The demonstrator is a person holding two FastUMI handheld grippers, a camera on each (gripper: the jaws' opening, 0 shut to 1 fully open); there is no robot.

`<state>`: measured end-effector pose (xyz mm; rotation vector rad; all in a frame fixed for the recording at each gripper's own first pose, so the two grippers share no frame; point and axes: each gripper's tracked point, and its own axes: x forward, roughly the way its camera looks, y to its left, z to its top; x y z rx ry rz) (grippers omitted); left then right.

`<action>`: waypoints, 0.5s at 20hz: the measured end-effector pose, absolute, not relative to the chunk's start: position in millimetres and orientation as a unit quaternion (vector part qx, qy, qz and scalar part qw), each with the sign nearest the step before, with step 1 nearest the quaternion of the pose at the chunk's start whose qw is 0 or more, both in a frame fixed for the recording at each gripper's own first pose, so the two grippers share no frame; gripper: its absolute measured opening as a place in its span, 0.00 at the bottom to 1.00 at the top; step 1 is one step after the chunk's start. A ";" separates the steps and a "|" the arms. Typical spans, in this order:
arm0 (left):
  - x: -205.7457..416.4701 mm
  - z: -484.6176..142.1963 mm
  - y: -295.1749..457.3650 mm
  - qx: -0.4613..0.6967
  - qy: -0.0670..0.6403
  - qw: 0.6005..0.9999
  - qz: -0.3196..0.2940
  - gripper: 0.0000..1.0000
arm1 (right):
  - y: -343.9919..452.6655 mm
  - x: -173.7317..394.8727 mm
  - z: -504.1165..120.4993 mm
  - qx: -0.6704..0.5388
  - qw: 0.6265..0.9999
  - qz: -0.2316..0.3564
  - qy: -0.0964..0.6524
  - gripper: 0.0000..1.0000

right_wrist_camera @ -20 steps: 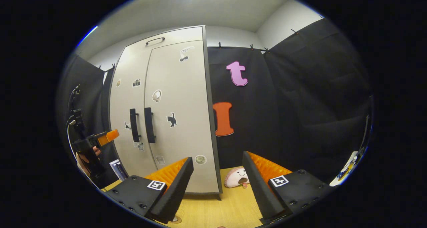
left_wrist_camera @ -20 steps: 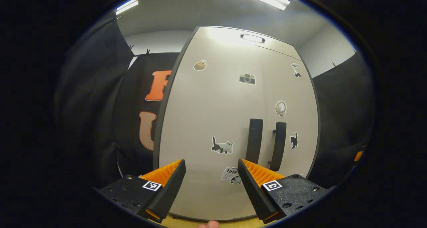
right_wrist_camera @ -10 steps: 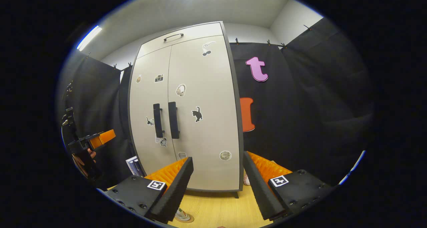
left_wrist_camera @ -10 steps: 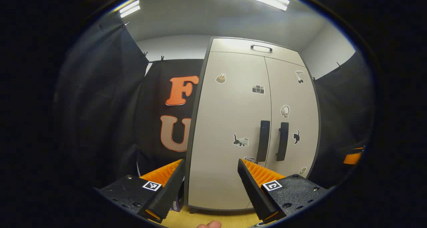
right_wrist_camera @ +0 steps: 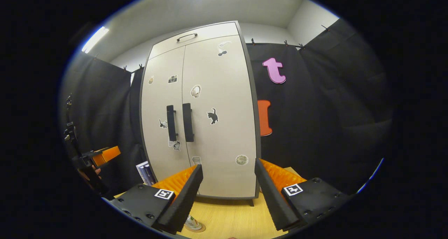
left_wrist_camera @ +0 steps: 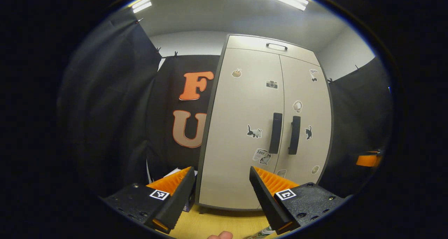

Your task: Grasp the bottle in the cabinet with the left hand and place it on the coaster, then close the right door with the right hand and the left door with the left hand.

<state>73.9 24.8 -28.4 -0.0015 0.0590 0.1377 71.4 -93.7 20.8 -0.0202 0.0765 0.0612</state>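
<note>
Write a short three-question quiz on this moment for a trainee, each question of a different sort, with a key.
1. True or false: both doors of the cabinet are shut.
2. Multiple choice: the left gripper holds A) the bottle, B) a door handle, C) nothing.
3. Fill in: in the right gripper view, the base of the bottle stands on the ____, on the wooden table, near the right gripper.

Key
1. True: the two doors meet, with the two dark handles side by side.
2. C: its jaws stand apart with nothing between them.
3. coaster
</note>
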 end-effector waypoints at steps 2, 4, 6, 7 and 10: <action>73.1 -26.6 21.4 0.005 0.022 0.998 0.063 0.95 | -97.4 69.8 20.2 -0.016 0.999 0.026 0.037 0.98; 73.0 -22.5 18.1 0.013 0.014 0.998 0.059 0.95 | -100.5 69.3 19.3 -0.021 0.999 0.021 0.037 0.98; 74.4 -19.6 10.6 0.014 0.008 0.999 0.049 0.95 | -102.3 68.8 18.7 -0.022 0.999 0.018 0.037 0.97; 76.2 -17.5 6.9 0.014 0.005 0.999 0.044 0.95 | -101.1 69.2 18.7 -0.020 0.999 0.021 0.037 0.97; 80.6 -15.0 -1.5 0.016 0.000 0.999 0.033 0.95 | -99.8 67.9 19.1 -0.021 0.999 0.023 0.037 0.98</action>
